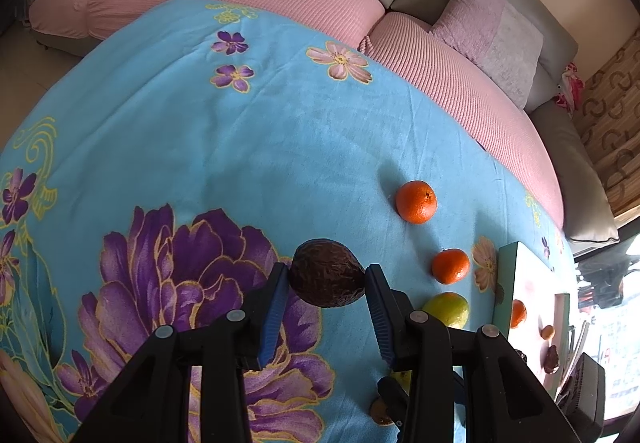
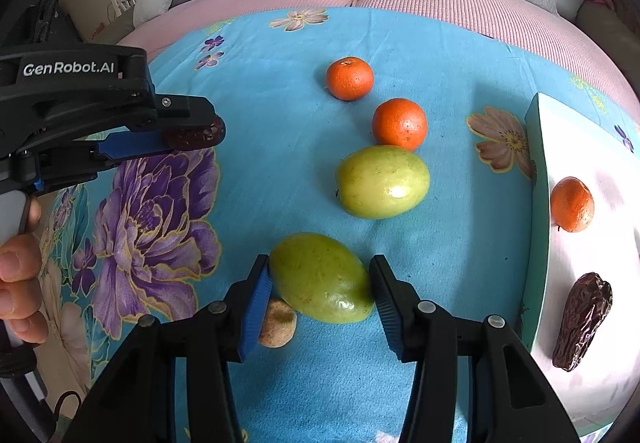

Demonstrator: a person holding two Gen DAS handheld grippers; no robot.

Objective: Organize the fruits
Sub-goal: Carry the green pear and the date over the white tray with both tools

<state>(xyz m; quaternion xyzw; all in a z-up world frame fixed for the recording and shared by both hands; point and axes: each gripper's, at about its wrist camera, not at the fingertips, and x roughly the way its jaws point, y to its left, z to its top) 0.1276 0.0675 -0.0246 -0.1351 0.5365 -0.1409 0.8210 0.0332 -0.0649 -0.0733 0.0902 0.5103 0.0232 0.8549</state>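
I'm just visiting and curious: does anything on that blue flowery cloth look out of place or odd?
Nothing looks spilled or damaged. The only odd one out is a small tan lump on the cloth, tucked against the green fruit between the right gripper fingers; I cannot tell what it is.

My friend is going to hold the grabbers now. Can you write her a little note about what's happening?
Left gripper: shut on a dark brown wrinkled fruit, held off the blue flowered cloth.
Right gripper: jaws around the nearer green oval fruit, both pads touching it; a small tan round fruit lies beside the left pad.
Done: one small orange mandarin and one brown wrinkled date lie on the white tray.
Left: two orange mandarins, the farther green fruit, plus the held ones.
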